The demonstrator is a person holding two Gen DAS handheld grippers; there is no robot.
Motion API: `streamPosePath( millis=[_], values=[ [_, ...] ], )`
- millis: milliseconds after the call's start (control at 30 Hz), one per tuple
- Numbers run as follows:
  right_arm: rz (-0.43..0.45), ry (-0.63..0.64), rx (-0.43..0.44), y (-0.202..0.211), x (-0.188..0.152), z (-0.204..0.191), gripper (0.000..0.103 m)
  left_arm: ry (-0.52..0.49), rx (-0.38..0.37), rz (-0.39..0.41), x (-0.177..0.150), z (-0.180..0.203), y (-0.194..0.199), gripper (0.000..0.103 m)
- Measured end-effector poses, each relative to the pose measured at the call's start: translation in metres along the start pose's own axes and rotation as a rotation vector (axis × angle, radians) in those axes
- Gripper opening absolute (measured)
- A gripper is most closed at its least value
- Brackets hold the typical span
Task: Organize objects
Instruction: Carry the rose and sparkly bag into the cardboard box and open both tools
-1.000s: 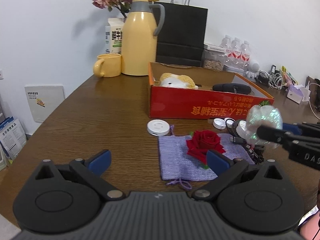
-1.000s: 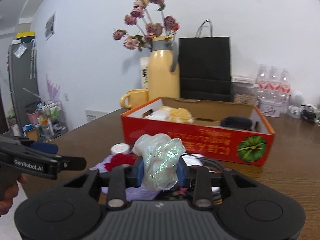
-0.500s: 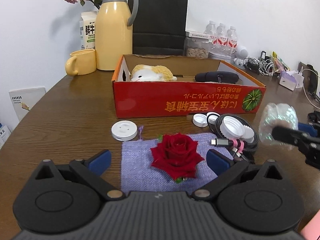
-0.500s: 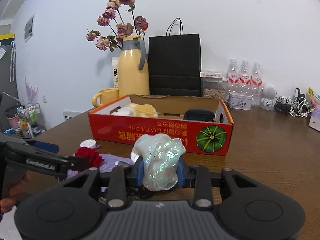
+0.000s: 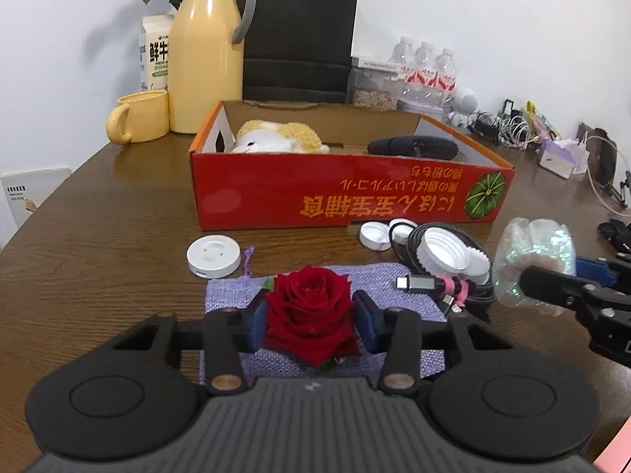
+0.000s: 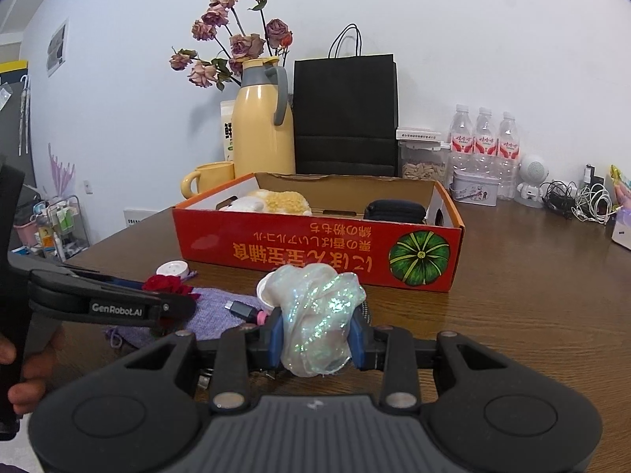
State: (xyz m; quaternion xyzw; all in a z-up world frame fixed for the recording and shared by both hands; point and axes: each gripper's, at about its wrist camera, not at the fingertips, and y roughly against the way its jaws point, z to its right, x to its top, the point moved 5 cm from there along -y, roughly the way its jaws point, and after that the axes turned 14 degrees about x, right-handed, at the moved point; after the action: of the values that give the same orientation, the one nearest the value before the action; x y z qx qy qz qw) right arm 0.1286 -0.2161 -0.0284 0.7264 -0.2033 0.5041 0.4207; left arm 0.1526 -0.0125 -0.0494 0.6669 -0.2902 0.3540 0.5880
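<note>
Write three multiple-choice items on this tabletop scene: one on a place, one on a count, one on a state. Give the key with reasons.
1. Where does the plush toy lie?
A. On the purple pouch
B. Inside the red box
C. Beside the yellow mug

2. How many water bottles stand by the wall?
A. Three
B. Five
C. One

3. What is the left gripper doing?
A. Hanging wide open over bare wood
B. Clamped on a cable
C. Closed around the red rose

Key: 1 B, the toy shows above the box's front wall, at its left end. 2 A, three capped bottles stand side by side in the right wrist view. 3 C, both blue pads press the bloom's sides over the purple pouch.
</note>
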Motion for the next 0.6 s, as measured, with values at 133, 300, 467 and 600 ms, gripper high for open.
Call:
streamPosePath(
  millis=[133,300,467,600],
  values=[
    [0.001,0.0,0.003,-0.001,0.0,0.0,0.031,0.016,-0.007,0.015,0.003,-0.003,0.004,0.041],
    [0.008,0.008,0.006,-0.003,0.003,-0.001,0.031,0.019,-0.016,0.061,0.015,-0.003,0.014,0.04],
    [0.039,0.041,0.01,-0.008,0.021,-0.003,0.031,0.03,-0.016,0.129,0.043,-0.002,0.019,0.04],
    [0.076,0.069,0.013,-0.019,0.044,-0.003,0.031,0.048,-0.014,0.188,0.073,0.002,0.018,0.04]
  ],
)
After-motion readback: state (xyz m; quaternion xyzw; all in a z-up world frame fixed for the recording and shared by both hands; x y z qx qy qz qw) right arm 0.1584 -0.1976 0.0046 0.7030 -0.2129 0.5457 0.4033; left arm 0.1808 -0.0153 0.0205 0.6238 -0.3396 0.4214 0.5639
